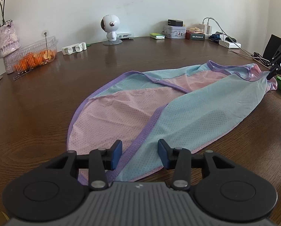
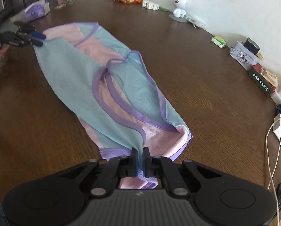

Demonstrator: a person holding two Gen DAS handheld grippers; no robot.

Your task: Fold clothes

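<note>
Your garment [image 1: 187,111], a mesh top in pale blue and pink with purple binding, lies stretched out on the brown wooden table [image 1: 36,116], and its long axis runs straight between your two grippers. In the left wrist view it reaches from the near edge, under your left gripper [image 1: 139,154], away to the far right, where the neck and armhole openings sit. Your left gripper has its blue pads well apart, straddling the purple hem band; whether the pads touch the cloth is hard to judge. Your right gripper [image 2: 140,160] has its jaws pressed together on a bunched corner of blue mesh at the shoulder end, with a fold of pink and purple fabric hanging below the fingers and partly hidden by the gripper body. In the right wrist view the blue layer is pulled over the pink one along the left side, so much of the pink panel is covered. The far hem corner near your left gripper there is blurred. Along the far edge of the table stand a white round-headed figure [image 1: 110,29], a clear tub of orange fruit [image 1: 34,56] and a vase of dried roses [image 1: 5,37], whose blooms are cut off by the frame.
</note>
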